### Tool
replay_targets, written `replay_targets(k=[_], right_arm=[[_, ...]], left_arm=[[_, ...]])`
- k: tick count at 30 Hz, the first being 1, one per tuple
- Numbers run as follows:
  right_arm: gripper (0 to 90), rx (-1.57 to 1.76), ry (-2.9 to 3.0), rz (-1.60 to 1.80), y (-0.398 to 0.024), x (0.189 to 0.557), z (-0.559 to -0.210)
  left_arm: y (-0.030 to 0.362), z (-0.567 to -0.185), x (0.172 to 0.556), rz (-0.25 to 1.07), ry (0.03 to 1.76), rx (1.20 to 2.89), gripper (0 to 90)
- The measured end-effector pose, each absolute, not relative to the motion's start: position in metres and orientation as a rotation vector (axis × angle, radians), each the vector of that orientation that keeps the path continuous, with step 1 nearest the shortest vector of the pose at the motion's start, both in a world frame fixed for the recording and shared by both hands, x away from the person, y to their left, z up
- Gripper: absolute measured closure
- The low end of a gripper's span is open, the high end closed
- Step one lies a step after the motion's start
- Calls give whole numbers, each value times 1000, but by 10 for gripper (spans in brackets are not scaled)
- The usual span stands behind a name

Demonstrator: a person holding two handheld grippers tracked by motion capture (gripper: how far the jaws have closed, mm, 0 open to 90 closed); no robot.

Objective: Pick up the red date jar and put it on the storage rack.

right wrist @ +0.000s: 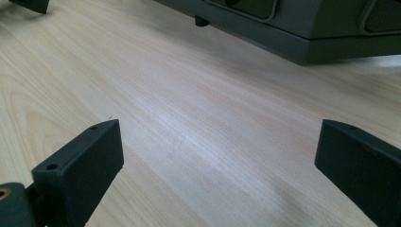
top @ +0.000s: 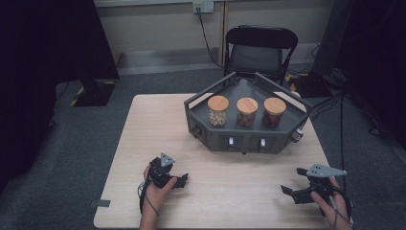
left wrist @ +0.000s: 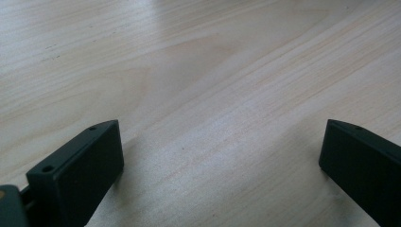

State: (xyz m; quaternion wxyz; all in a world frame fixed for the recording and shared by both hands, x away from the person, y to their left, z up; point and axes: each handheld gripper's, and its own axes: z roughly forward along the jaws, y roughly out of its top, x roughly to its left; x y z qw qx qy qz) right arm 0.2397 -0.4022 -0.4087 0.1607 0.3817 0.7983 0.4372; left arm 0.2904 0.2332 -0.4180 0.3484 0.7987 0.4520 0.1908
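Two pairs of black jaws stand spread wide with nothing between them. In the left gripper view the left gripper (left wrist: 222, 156) has its jaws far apart over bare pale wood, close above the table (left wrist: 203, 71). In the right gripper view the right gripper (right wrist: 220, 158) is just as widely released, also low over the wood, and looks toward the dark grey base of the tray (right wrist: 302, 33), which stands on small feet a little way ahead of the jaws; a black jaw tip of the other gripper shows at the upper left corner there.

From the high view, the left gripper (top: 178, 180) rests near the front left part of the table (top: 143, 134), held in the person's left hand (top: 154, 188), its jaws pointing right. The right gripper (top: 293, 181) sits at the front right, held by the right hand (top: 323, 200), its jaws pointing left toward the middle. Both are well apart from each other and from the tray (top: 249, 139).

That grey angular tray stands at the far middle-right of the table, beyond both grippers. Three glass jars with wooden lids stand upright in it in a row: the left jar (top: 218, 111) with pale contents, the middle jar (top: 247, 112) and the right jar (top: 274, 112) with darker reddish-brown contents. None is touched. A black chair (top: 258, 50) stands behind the table.
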Motion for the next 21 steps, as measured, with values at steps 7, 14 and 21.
replay_targets(k=[7, 14, 21], right_arm=[[12, 1086, 2291, 1240, -402, 240, -410], [12, 1078, 2307, 1213, -401, 240, -411], [12, 1068, 2320, 1183, -402, 239, -411]], left_arm=[[233, -418, 290, 494, 1172, 2070, 2], [233, -418, 290, 494, 1172, 2071, 2], [233, -418, 290, 494, 1172, 2071, 2]])
